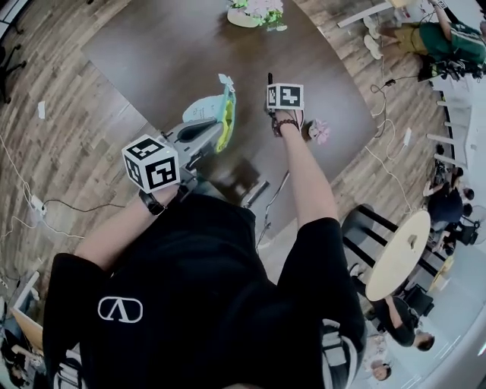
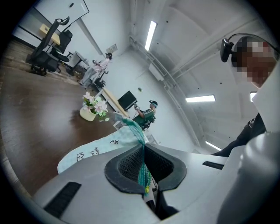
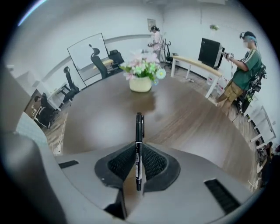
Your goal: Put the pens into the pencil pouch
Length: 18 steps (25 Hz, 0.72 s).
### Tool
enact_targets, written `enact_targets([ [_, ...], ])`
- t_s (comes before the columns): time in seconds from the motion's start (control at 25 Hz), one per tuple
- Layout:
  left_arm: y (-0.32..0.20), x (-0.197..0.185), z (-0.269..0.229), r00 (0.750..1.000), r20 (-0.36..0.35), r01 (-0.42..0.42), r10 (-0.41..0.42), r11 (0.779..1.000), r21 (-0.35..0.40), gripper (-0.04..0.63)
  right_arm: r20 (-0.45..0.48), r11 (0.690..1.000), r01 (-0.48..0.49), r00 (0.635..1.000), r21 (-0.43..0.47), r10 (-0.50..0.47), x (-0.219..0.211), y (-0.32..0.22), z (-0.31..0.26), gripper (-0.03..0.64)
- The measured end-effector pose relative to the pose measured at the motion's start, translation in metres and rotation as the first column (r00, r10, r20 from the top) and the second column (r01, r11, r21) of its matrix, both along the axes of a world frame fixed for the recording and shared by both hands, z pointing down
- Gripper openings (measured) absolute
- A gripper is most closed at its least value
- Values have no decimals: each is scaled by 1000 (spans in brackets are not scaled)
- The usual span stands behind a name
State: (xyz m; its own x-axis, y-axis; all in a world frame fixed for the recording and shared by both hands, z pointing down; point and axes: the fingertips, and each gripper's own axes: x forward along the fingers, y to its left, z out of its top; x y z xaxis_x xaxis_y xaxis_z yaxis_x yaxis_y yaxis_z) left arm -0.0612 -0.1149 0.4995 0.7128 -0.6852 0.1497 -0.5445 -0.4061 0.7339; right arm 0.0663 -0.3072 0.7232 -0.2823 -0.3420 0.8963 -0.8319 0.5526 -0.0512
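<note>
The head camera is looking steeply down from above the person at the bench. Cameras on the left claw and right claw are sitting right behind their jaws (very close), facing out across it; all three are sharing the flower pot.

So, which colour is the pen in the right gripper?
The pen is black; clearest in the right gripper view.

A dark brown table stands on a wood-plank floor, a flower pot at its far edge. A round pale table sits right. Strip lights cross the white ceiling; a whiteboard stands far left.
</note>
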Motion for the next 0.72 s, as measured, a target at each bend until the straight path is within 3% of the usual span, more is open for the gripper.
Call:
enact_targets([
  [0.16, -7, 13, -14, 999, -12, -37, 37, 999, 23, 15, 87, 984, -46, 996, 169, 31, 7, -11, -81, 44],
  [0.36, -4, 14, -24, 997, -17, -80, 81, 995, 59, 15, 182, 930, -93, 983, 355, 28, 5, 7, -174, 44],
  [0.56, -4, 22, -35, 991, -20, -129, 131, 988, 87, 15, 248, 850, -149, 969, 505, 22, 7, 34, -249, 44],
  [0.72, -9, 38, -45, 984, -20, -172, 175, 980, 103, 15, 292, 754, -205, 956, 624, 18, 19, 52, -303, 44],
])
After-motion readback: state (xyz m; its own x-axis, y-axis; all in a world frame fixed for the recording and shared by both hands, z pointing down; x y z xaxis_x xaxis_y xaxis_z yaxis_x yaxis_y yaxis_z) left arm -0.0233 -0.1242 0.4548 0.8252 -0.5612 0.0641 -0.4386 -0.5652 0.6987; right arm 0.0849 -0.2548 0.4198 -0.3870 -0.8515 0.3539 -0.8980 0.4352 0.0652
